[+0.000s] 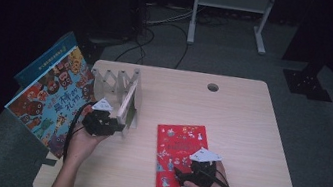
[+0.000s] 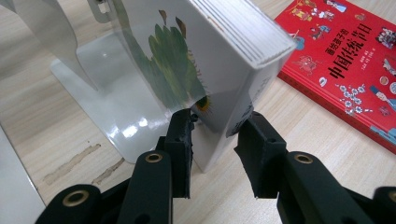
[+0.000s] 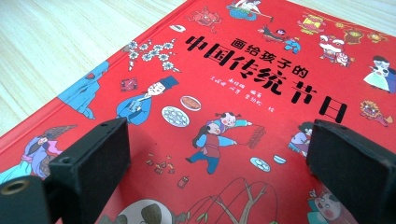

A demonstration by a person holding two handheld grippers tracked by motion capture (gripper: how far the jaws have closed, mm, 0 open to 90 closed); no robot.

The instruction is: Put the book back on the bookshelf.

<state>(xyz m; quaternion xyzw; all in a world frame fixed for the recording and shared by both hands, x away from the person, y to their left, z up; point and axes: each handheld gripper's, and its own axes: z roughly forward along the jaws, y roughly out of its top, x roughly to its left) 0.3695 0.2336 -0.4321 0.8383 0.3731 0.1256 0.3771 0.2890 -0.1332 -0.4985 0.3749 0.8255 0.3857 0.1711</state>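
Left hand-held gripper (image 2: 215,140) released around the white book (image 2: 224,60) in the rack (image 1: 121,91); back straight off. Right hand-held gripper (image 3: 215,154) released over the red book (image 3: 243,93), at 5 o'clock on the surface (image 1: 252,117).

red book (image 3: 224,93) titled 画给孩子的中国传统节日

A flat red hardcover picture book (image 3: 243,93) with black Chinese title characters lies on the pale wooden worktop (image 3: 60,51); two black jaws stand wide apart above its cover.
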